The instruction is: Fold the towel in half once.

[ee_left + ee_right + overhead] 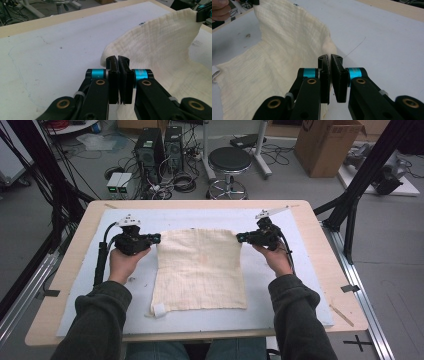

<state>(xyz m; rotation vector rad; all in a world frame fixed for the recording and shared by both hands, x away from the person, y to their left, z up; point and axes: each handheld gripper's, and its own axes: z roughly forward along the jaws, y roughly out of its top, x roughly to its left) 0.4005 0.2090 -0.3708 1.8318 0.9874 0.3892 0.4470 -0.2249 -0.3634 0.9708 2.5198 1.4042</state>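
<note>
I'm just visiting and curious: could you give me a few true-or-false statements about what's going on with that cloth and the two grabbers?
1. Each gripper pinches a far corner of the cloth. True: left gripper, right gripper.
2. The cloth is blue. False: it is cream.
3. The cloth's far edge is lifted off the table. True.
4. The right gripper's jaws stand wide open. False: they are shut on the cloth.
5. A stool stands beyond the table. True.

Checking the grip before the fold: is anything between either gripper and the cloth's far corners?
Nothing visible. The left gripper and right gripper are each shut on a far corner of the cloth.
</note>
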